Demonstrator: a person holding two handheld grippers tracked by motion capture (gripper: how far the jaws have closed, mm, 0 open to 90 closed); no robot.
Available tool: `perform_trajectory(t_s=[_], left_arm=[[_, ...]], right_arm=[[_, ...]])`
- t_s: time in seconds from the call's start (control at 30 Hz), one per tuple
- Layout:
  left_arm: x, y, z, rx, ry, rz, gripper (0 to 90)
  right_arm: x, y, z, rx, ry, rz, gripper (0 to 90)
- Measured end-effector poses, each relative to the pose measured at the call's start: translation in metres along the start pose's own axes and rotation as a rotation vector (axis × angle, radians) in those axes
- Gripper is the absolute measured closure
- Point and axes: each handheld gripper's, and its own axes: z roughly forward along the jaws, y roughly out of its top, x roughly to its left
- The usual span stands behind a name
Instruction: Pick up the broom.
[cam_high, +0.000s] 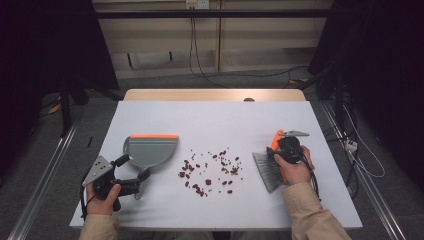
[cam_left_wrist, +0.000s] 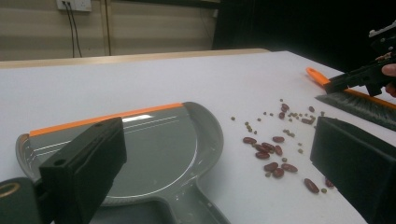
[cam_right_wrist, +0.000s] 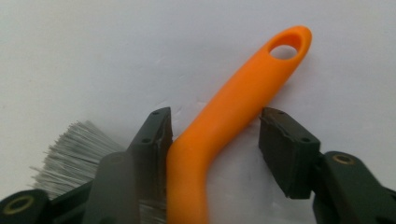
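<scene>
A grey dustpan (cam_high: 150, 150) with an orange lip lies left of centre, its handle pointing toward the person. My left gripper (cam_high: 131, 172) is open, with one jaw on each side of that handle. From the left gripper view (cam_left_wrist: 219, 177) the dustpan (cam_left_wrist: 154, 149) spreads out between the jaws. Red beans and small green ones (cam_high: 210, 172) (cam_left_wrist: 275, 154) lie scattered mid-table. At the right lies a brush (cam_high: 268, 170) with grey bristles and an orange handle (cam_right_wrist: 233, 116). My right gripper (cam_right_wrist: 217, 144) (cam_high: 282, 146) is open around the handle; one jaw touches it and the other stands apart.
The white tabletop (cam_high: 215, 120) has free room across its far half. A wooden edge (cam_high: 215, 95) runs behind it. Cables and metal rails lie on the floor to both sides. The right gripper (cam_left_wrist: 359, 77) appears over the brush (cam_left_wrist: 359, 105) in the left gripper view.
</scene>
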Motion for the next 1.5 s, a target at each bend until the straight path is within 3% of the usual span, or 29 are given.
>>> perform_trajectory(t_s=[0.03,0.13,0.37,0.7,1.0,1.13,1.5], left_arm=[[0.0001,0.0001,0.0000,0.000,-0.001,0.000,3.4],[0.0003,0.0004,-0.0003,-0.003,0.002,-0.003,3.4],[0.0025,0.0004,-0.0025,-0.005,0.009,-0.004,3.4],[0.0024,0.0008,-0.0023,-0.008,0.013,-0.003,3.4],[-0.0003,0.0015,-0.0003,-0.001,0.006,0.006,3.4],[-0.0011,0.0016,0.0010,0.001,0.003,0.009,3.5],[-0.0035,0.0029,0.0007,-0.006,0.006,0.012,3.5]], right_arm=[[0.0029,0.0008,-0.0013,0.012,0.010,-0.016,55.8],[0.0061,0.0013,-0.0026,0.025,0.016,-0.021,61.7],[0.0068,0.0055,-0.0035,0.053,0.051,-0.082,68.6],[0.0030,0.0094,-0.0030,0.084,0.079,-0.064,65.2],[0.0081,0.0084,-0.0014,0.083,0.049,-0.067,65.4],[0.0017,0.0076,0.0007,0.084,0.083,0.007,67.4],[0.0028,0.0091,0.0018,0.101,0.079,0.008,67.8]])
